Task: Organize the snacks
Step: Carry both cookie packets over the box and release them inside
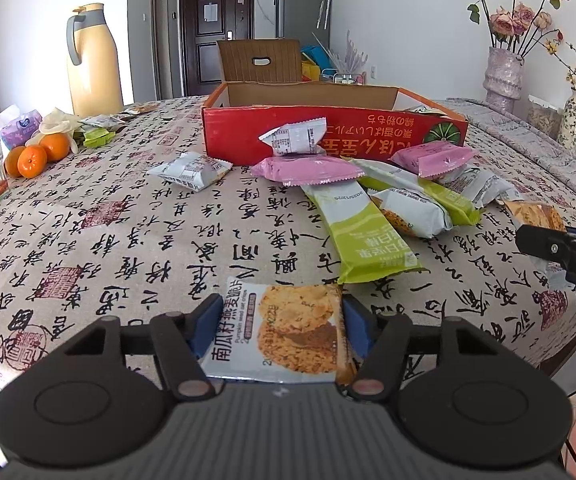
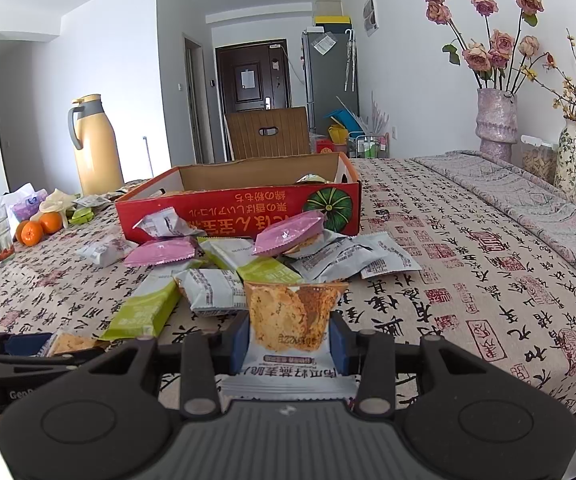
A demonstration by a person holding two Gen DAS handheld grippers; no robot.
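Nearest, the left gripper (image 1: 284,330) has its fingers clamped on an oat-crisp packet (image 1: 288,332) lying on the bench (image 1: 128,240); the right gripper (image 2: 288,340) likewise clamps a second oat-crisp packet (image 2: 293,320). Beyond lies the loose snack pile (image 2: 248,264), then the open red box (image 2: 244,208). Judged best: lift each packet clear of the pile, then carry it over the box wall before release.

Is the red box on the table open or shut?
Open. The red box has its brown flap standing up at the back, and the bare cardboard inside shows, with a packet in one corner.
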